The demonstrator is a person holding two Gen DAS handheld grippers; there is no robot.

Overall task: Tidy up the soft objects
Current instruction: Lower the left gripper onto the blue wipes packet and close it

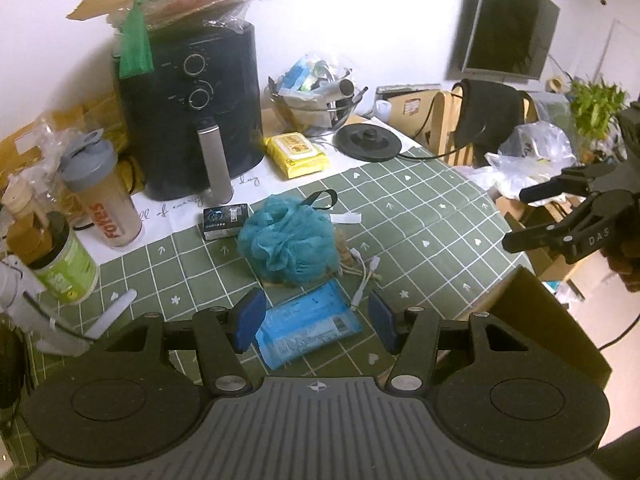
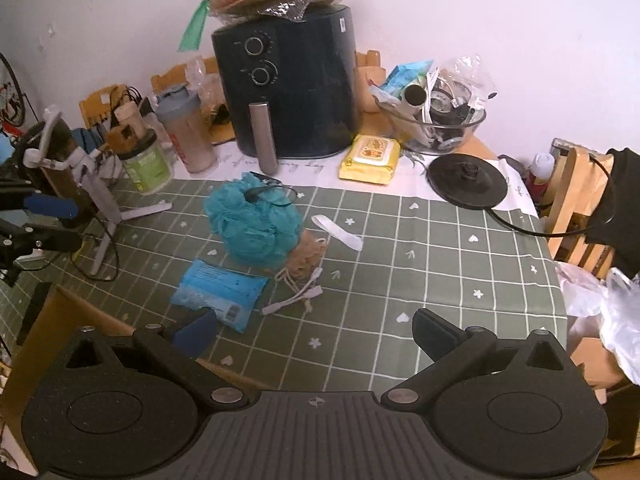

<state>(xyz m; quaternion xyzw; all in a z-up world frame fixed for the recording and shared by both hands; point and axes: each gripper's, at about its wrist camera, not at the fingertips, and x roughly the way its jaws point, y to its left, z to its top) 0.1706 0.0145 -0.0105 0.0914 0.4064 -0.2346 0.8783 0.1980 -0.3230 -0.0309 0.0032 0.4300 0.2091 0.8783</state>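
left wrist view: both grippers open above the soft things on the green cloth

left wrist camera shows the left gripper over the near part of the green checked tablecloth, its blue-padded jaws parted about halfway and holding nothing. between the pads, flat on the cloth, lies a blue wipes pack; the pads do not press on it. just beyond it sits a teal bath pouf with a dark loop, and a beige knitted thing peeks out touching its side. a white cable lies beside the pack. farther back stand a black air fryer, a yellow wipes pack and a black kettle base.

right wrist camera shows the right gripper with jaws spread wide and empty, over bare cloth near the table's front edge, the blue pack just beyond its left finger. a cardboard box stands at the table's near edge.
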